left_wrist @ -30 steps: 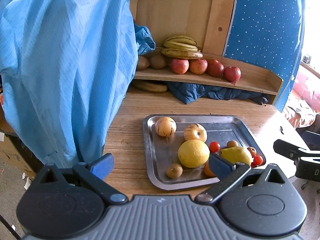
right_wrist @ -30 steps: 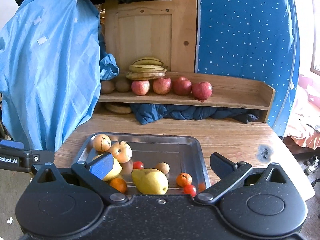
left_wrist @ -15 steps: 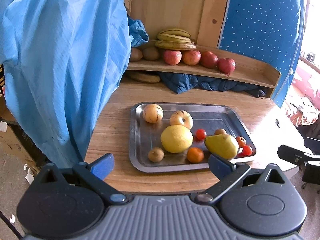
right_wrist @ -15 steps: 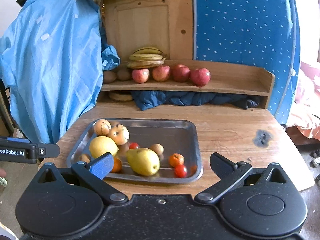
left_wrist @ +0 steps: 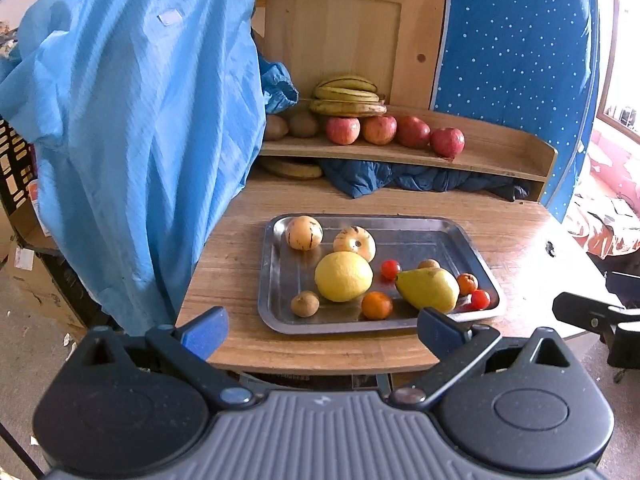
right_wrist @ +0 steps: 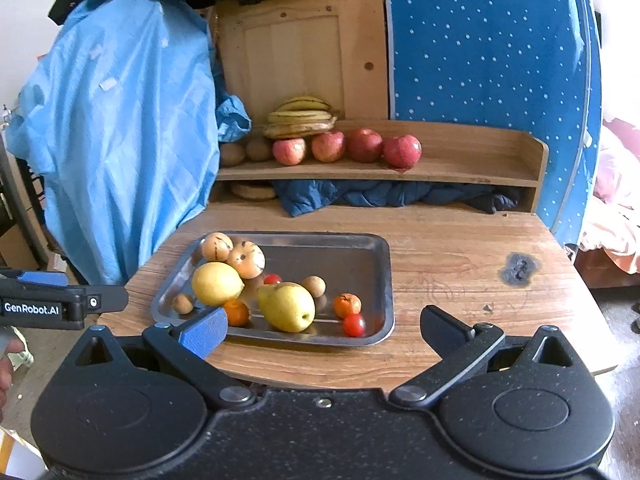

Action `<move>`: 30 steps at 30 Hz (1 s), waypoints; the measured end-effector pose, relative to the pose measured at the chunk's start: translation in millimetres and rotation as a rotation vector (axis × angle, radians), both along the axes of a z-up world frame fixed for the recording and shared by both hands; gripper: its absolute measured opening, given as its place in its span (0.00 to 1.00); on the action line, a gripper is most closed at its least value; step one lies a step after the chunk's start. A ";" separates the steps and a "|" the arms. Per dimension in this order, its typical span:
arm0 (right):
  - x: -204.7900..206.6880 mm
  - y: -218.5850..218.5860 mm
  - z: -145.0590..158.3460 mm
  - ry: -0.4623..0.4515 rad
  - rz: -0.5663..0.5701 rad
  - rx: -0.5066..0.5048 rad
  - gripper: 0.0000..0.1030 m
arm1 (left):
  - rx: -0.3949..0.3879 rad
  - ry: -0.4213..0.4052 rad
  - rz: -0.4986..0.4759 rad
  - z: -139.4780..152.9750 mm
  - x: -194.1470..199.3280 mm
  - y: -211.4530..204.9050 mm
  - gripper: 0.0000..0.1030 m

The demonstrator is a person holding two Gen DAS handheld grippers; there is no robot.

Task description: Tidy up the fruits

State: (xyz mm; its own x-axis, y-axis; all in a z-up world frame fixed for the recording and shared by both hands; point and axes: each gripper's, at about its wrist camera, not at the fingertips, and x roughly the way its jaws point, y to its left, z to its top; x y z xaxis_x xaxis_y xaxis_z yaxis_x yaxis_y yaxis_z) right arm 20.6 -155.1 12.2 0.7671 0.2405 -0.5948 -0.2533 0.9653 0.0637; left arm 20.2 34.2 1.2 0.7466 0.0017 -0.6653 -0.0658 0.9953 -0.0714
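Note:
A steel tray (left_wrist: 276, 288) (right_wrist: 376, 264) on the wooden table holds a lemon (left_wrist: 343, 276) (right_wrist: 216, 283), a pear (left_wrist: 428, 289) (right_wrist: 286, 306), two striped pale melons (left_wrist: 304, 232), small oranges (left_wrist: 377, 305), cherry tomatoes (right_wrist: 354, 325) and small brown fruits. My left gripper (left_wrist: 322, 326) is open and empty, back from the table's front edge. My right gripper (right_wrist: 322, 326) is open and empty, also short of the tray. Each gripper shows at the edge of the other's view.
A wooden shelf (left_wrist: 496, 148) at the back carries bananas (left_wrist: 346, 96), red apples (left_wrist: 380, 129) and brown fruits (left_wrist: 302, 123). Dark blue cloth (left_wrist: 400, 179) lies under it. A light blue garment (left_wrist: 132, 128) hangs at the left. A dotted blue panel (right_wrist: 488, 48) stands behind.
Both grippers have pulled back and up from the tray, so the tray now sits farther away. Both stay open and empty. The fruits have not moved.

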 end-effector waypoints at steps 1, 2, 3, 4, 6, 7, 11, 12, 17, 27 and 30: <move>-0.6 -0.4 0.8 -0.001 0.002 0.001 0.99 | 0.001 0.003 0.000 -0.2 -2.1 -1.1 0.99; -1.4 -1.2 1.2 -0.001 0.005 0.005 0.99 | 0.001 0.005 0.000 -0.7 -4.0 -1.4 0.99; -1.5 -1.8 1.2 0.002 0.007 0.007 0.99 | 0.001 0.005 0.000 -1.2 -6.0 -2.3 0.99; -1.4 -2.6 1.0 0.006 0.009 0.009 0.99 | -0.003 0.002 -0.002 -1.5 -8.2 -3.0 0.99; -2.3 -4.3 0.2 0.011 0.011 0.014 0.99 | -0.007 -0.008 -0.004 -1.5 -12.8 -4.4 0.99; -2.9 -4.9 -0.5 0.015 0.010 0.017 0.99 | -0.005 -0.012 -0.004 -1.5 -14.7 -5.4 0.99; -5.5 -6.5 -4.3 0.034 0.013 0.026 0.99 | 0.002 0.000 0.005 -4.0 -17.3 -7.0 0.99; -5.6 -6.4 -5.1 0.038 0.014 0.027 0.99 | 0.004 0.002 0.008 -4.3 -17.1 -7.0 0.99; -3.1 -6.1 -6.2 0.044 0.020 0.030 0.99 | 0.004 0.001 0.022 -3.4 -17.0 -3.8 0.99; 4.6 -1.5 -9.5 0.062 0.035 0.032 0.99 | 0.008 0.006 0.035 -4.0 -14.0 -0.5 0.99; 6.8 0.4 -11.4 0.070 0.039 0.031 0.99 | 0.009 0.007 0.040 -4.5 -12.9 1.7 0.99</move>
State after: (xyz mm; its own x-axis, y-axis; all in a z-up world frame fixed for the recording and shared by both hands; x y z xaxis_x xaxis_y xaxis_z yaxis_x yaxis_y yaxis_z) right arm 27.3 -154.7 0.8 0.7134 0.2886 -0.6385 -0.2844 0.9521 0.1126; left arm 7.3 35.9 -3.3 0.7409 0.0373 -0.6706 -0.1056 0.9925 -0.0615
